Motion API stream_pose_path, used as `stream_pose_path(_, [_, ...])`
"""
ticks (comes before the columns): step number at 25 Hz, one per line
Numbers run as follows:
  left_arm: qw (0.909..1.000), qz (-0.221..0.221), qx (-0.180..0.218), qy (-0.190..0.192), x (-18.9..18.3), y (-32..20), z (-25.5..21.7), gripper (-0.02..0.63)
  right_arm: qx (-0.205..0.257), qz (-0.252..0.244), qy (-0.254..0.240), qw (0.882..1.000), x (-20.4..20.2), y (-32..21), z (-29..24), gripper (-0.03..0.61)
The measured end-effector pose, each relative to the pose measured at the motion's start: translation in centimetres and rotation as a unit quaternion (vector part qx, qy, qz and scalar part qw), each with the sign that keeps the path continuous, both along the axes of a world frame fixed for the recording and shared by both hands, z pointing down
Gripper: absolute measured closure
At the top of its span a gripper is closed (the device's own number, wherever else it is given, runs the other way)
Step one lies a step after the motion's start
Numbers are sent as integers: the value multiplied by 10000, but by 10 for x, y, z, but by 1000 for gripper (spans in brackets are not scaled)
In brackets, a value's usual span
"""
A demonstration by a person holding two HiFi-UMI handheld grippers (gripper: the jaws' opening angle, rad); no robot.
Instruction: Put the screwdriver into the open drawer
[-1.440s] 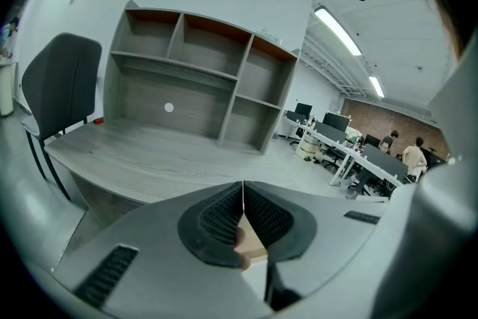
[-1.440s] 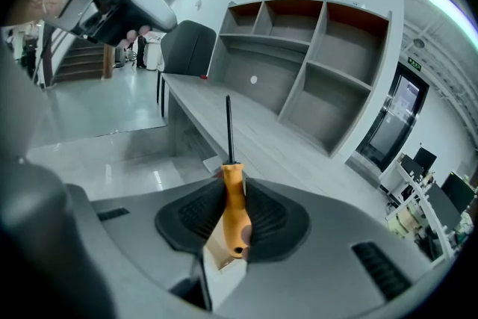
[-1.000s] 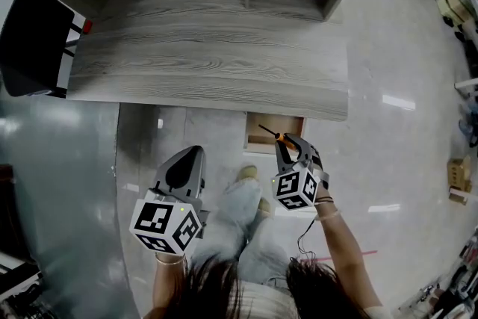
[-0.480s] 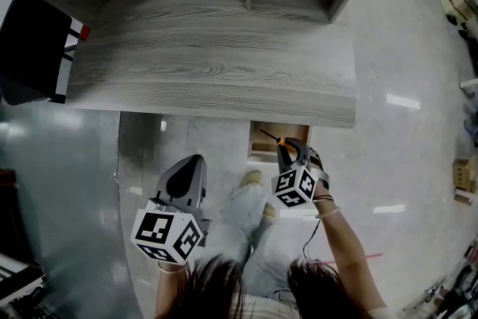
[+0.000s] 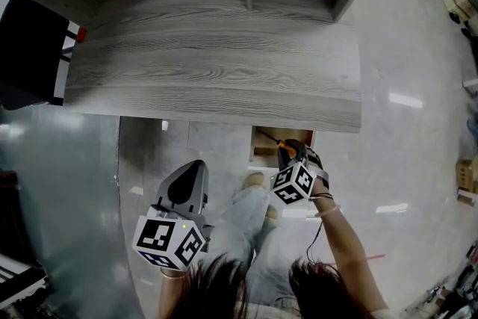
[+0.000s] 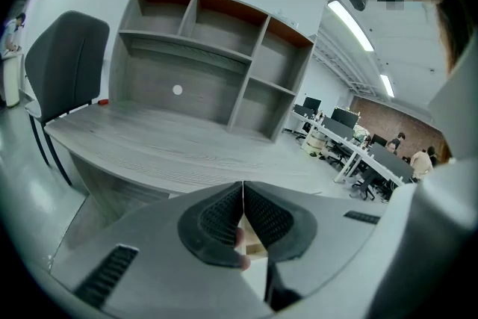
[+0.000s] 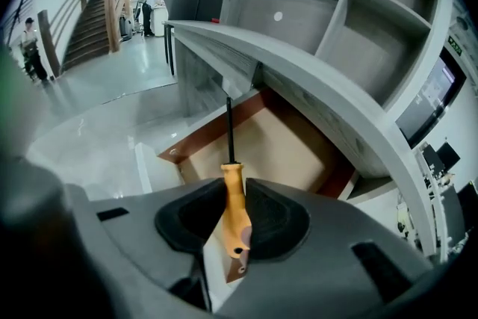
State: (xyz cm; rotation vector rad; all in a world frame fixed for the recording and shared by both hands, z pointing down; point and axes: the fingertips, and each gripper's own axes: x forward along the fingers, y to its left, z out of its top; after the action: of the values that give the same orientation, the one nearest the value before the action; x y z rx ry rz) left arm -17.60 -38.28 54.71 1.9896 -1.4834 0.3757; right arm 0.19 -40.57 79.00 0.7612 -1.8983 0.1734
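The screwdriver (image 7: 233, 198) is gripped by its orange handle between the jaws of the right gripper (image 7: 236, 189). It is held above the open drawer (image 7: 291, 153), with the black shaft pointed over the drawer's pale bottom. The shaft's tip is hard to make out against the underside of the grey wood-grain surface (image 5: 209, 63). In the head view, most of the drawer is hidden beneath that surface's front edge. The left gripper (image 6: 243, 194) is held well apart to the left, its jaws closed together on nothing. Black square markers are carried on both grippers' cubes. A green sign at the right gripper view's edge is too small to be read.
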Motion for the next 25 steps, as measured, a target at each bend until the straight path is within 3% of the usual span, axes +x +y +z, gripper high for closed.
stream_pose_path(25, [9998,101,-165,97,5,-7,17,595,-667,-14,556,9962,-3,2,49,477])
